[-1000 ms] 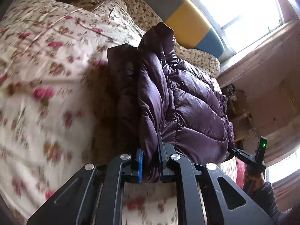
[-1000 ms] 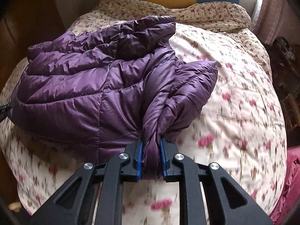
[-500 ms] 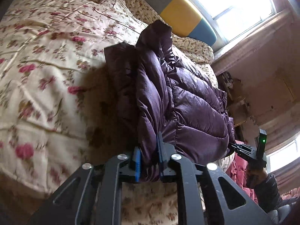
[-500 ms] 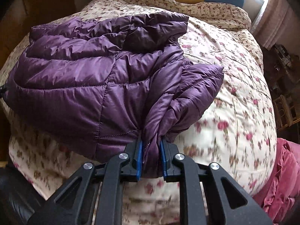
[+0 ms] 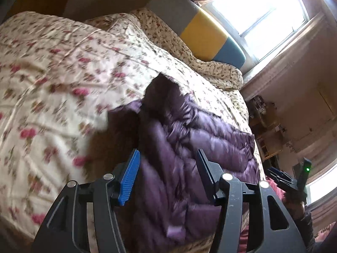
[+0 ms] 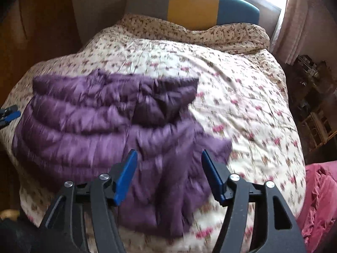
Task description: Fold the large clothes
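A purple quilted puffer jacket (image 6: 101, 126) lies folded on the floral bed, blurred by motion in both views. My right gripper (image 6: 167, 158) hovers above its near edge with its jaws opening; the blue pads stand apart and press on nothing. In the left wrist view the same jacket (image 5: 200, 147) stretches away to the right. My left gripper (image 5: 167, 158) is above that end, jaws also opening and clear of the fabric. The right gripper (image 5: 280, 177) shows at the far end of the jacket, and the left gripper's blue tips (image 6: 9, 115) peek in at the left edge.
The bed has a cream floral quilt (image 6: 242, 109) and a rolled floral blanket (image 6: 189, 29) under a grey, yellow and teal headboard (image 6: 193, 4). A red cloth (image 6: 320, 200) lies at the bed's right side. Cluttered wooden shelves (image 6: 316, 105) stand by the window.
Both grippers let go of the jacket folds they were pinching, spread their jaws and pulled back and up. The jacket dropped flat onto the bed.
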`<state>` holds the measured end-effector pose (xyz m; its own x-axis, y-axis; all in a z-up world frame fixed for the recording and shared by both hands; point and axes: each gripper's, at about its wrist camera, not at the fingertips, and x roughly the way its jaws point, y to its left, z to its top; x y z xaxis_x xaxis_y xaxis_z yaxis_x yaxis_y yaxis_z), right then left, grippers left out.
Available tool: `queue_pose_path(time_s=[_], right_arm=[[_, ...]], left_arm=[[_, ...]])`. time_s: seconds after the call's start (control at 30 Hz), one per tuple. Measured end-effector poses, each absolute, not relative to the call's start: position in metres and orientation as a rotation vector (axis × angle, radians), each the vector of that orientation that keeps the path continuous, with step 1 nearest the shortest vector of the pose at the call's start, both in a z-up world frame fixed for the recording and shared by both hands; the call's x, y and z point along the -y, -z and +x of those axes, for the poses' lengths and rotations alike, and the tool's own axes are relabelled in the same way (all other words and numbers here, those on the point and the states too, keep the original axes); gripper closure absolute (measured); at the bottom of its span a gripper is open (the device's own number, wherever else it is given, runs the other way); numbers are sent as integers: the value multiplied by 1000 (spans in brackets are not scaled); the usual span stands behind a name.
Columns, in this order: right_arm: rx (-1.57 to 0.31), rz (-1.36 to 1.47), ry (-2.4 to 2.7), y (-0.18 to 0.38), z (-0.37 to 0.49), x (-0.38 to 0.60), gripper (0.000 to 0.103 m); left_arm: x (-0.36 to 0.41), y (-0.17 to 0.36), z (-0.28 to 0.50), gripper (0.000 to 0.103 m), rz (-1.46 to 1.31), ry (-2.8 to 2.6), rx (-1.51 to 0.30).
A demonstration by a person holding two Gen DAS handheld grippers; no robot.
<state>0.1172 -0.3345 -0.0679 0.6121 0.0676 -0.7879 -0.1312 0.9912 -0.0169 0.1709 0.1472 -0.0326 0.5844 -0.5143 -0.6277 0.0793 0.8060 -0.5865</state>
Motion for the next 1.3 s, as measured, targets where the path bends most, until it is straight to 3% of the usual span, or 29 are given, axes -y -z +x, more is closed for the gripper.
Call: queue_pose_path(time_s=[0.23,0.27,0.33,0.4,0.47,0.9,1.3], right_arm=[[-936,98,-87,84,192,338,35],[-945,122,-96,87,199,340,37],[-958,134,-99,93,206,341,69],[-959,122,-101,95,208,339,92],[-926,87,-86,91,204,338,97],[-772,1,138,76,210,331,100],[-845,-82,259,131,254,325,99]], left_arm=[[-127,34,221,49,-545,334,-926],[-124,34,226,53,-535,334,-933],[-117,35,235,86,-485,320,-947],[-113,36,239,97,-432,291,-946],[-110,36,239,98,-394,273,-932],[-106,40,264,101,-260,98,-897],[-82,84,291,101,-120,10,-928]])
